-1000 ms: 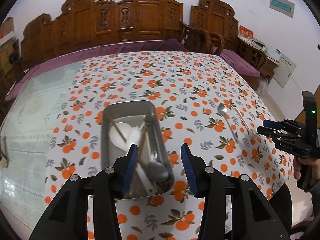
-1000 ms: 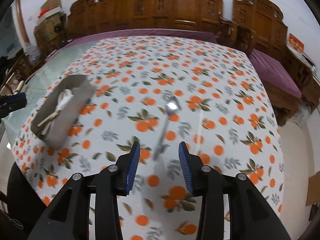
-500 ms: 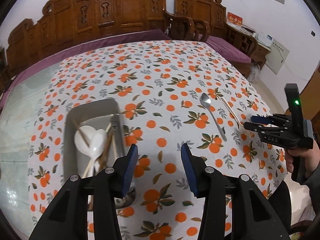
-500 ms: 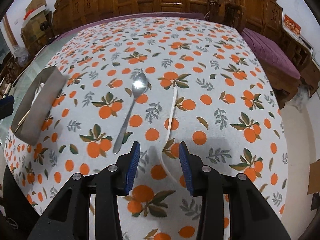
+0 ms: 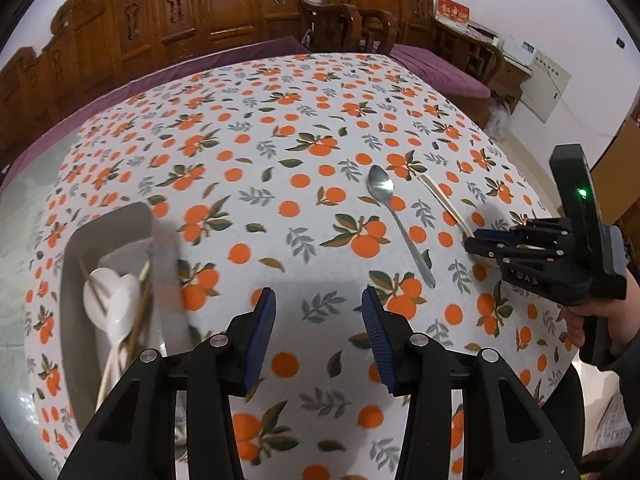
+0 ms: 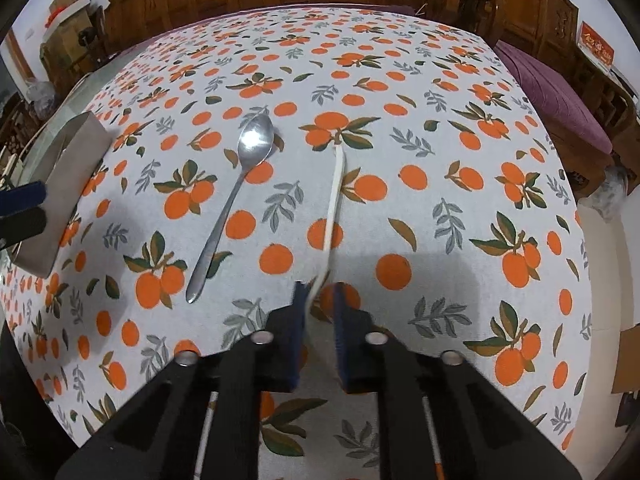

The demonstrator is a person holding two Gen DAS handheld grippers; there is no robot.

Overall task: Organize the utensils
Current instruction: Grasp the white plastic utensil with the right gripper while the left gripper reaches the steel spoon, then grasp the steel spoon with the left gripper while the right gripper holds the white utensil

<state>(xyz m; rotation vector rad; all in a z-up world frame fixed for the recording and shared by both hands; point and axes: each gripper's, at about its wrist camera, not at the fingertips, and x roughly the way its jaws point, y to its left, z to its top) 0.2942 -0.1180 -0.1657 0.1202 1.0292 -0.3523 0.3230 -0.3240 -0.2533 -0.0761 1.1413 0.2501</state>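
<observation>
Left wrist view: "DAS" on right tongs [image 5: 474, 242], closed on white chopstick [image 6: 334, 196]; left tongs [image 5: 316, 334] half-open, empty.

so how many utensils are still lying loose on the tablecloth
2: a metal spoon lying free, and a pale chopstick beside it, its near end between the right gripper fingers. None seem hidden.

Your left wrist camera looks steeply down from near the tablecloth [image 5: 280, 128], the metal spoon [image 5: 394, 216] lying ahead to its right and the steel tray [image 5: 76, 280] to its left. Your right wrist camera sits closer, the spoon [image 6: 234, 200] just left of centre. Both views share spoon, tray and carved chairs [image 5: 224, 12] beyond.
</observation>
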